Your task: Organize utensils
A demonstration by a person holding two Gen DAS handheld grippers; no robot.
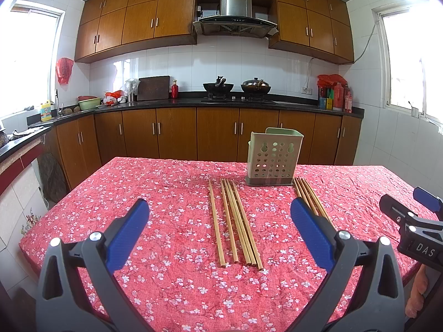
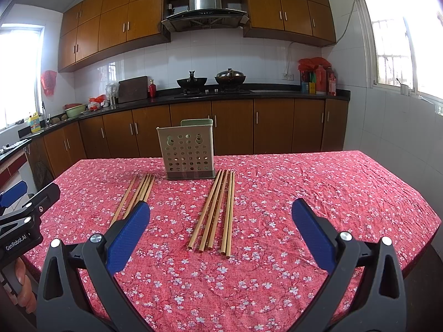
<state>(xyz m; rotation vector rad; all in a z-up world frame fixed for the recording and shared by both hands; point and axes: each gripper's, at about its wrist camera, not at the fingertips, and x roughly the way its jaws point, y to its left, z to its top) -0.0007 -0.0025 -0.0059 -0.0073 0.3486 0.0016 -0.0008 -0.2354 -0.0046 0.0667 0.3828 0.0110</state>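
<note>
While both grippers are hovering wide apart and empty above the table [image 1: 155, 182], the left gripper [image 1: 220, 231] is facing one chopstick group [image 1: 235, 221], the right gripper [image 2: 221, 228] another [image 2: 216, 210]; each should be pinching a single stick mid-length, then tipping it upright into the perforated holder [image 2: 188, 152] standing just behind.

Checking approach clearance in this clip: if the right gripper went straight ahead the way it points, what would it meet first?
Likely the right bundle of chopsticks lying on the tablecloth between the open right gripper fingers; depth is unclear.
</note>
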